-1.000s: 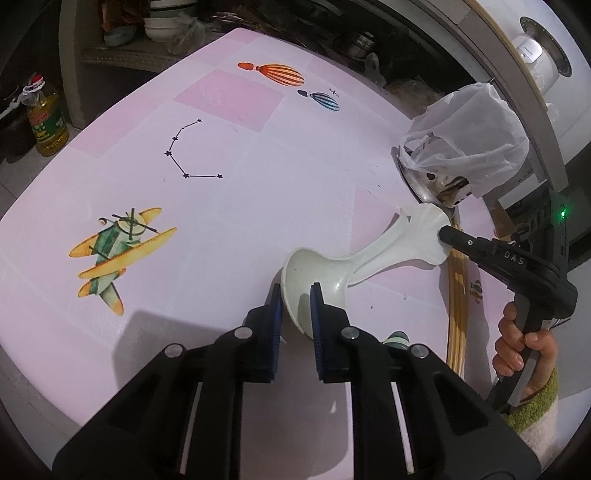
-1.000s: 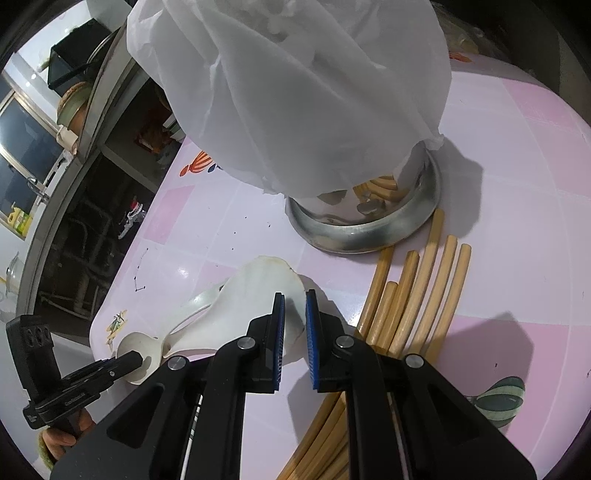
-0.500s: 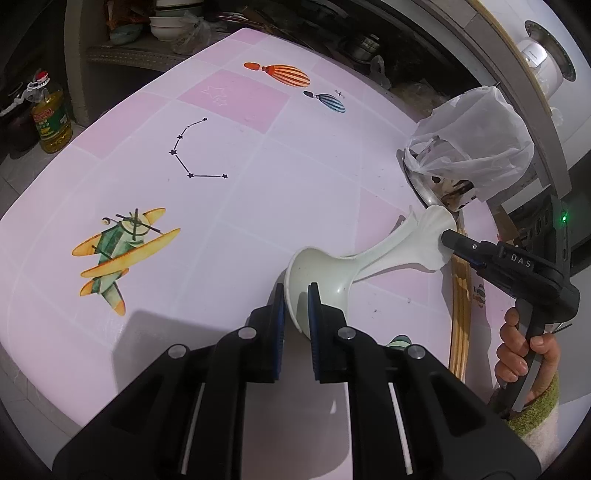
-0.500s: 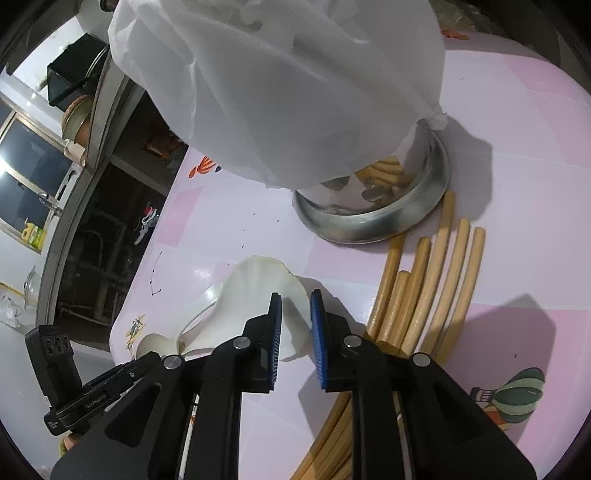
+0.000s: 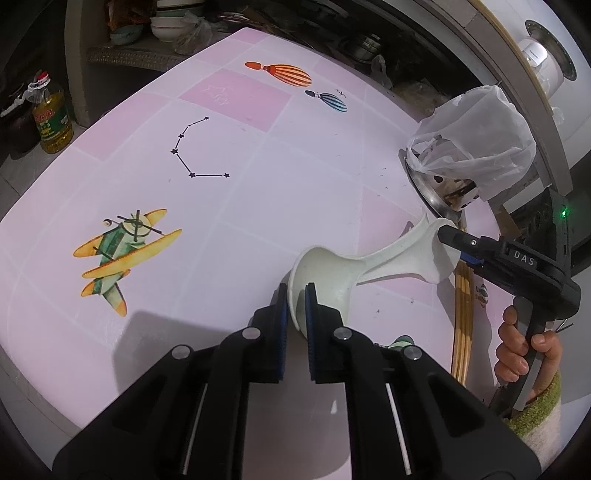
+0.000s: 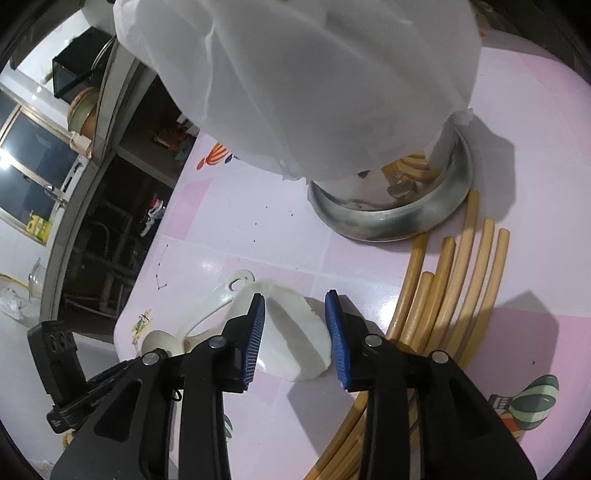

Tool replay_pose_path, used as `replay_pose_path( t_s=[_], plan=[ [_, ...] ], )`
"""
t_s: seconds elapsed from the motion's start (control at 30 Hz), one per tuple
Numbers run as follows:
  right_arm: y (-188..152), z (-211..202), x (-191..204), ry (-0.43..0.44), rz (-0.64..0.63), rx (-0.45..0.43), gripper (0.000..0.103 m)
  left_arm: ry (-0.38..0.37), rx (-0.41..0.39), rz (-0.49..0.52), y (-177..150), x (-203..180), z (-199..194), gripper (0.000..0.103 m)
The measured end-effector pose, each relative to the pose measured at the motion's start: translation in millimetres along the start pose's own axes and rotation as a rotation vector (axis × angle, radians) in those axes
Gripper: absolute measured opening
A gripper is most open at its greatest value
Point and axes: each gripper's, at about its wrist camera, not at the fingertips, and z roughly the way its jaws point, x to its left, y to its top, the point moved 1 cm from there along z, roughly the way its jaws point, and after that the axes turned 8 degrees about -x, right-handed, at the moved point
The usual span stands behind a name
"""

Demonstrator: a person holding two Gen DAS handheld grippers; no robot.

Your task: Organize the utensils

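A white ladle (image 5: 332, 273) lies over the pink table (image 5: 240, 206). The rim of its bowl is pinched in my left gripper (image 5: 296, 291), whose jaws are still closing on it. A broad white paddle blade (image 6: 295, 332) overlaps the ladle's handle end (image 6: 240, 283). My right gripper (image 6: 294, 299) straddles that blade; its jaws are opening and the blue pads stand clear of it. Several bamboo chopsticks (image 6: 454, 280) lie fanned to the right. Their tips reach a metal utensil holder (image 6: 388, 221) that is covered by a white plastic bag (image 6: 295, 74).
A person's hand (image 5: 517, 354) holds the right gripper's handle at the table's right edge. An oil bottle (image 5: 51, 118) stands on the floor to the left. Bowls (image 5: 166, 29) sit on a shelf beyond the far edge. A cabinet edge (image 5: 532, 110) curves behind the holder.
The right gripper's jaws have spread apart and let go of the white blade. The left gripper's jaws have narrowed slightly on the ladle's rim. Both hands stayed nearly in place.
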Motion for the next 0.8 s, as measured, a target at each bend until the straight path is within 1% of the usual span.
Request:
replay_pose_path(
  t_s=[0.13, 0.17, 0.2, 0.27, 0.47, 0.6, 0.8],
  plan=[
    [-2, -2, 2, -0.013, -0.017, -0.001, 0.032, -0.001, -0.002, -0.005, 0, 1, 1, 0.008],
    [-2, -3, 2, -0.019, -0.022, -0.002, 0.028, -0.002, -0.002, -0.006, 0, 1, 1, 0.007],
    [-2, -3, 3, -0.024, -0.027, -0.002, 0.027, -0.001, -0.005, -0.007, 0, 2, 1, 0.007],
    [-3, -5, 5, -0.046, -0.047, -0.009, 0.019, 0.002, -0.01, -0.01, 1, 2, 1, 0.006],
    [-1, -20, 15, -0.058, -0.09, -0.054, 0.011, 0.007, -0.035, -0.009, 4, 2, -2, 0.005],
    [1, -30, 24, -0.073, -0.133, -0.087, 0.009, 0.015, -0.048, -0.002, 5, 3, -5, 0.005],
    [3, -42, 27, -0.092, -0.157, -0.114, 0.008, 0.024, -0.078, 0.015, 8, 1, -10, 0.004]
  ],
)
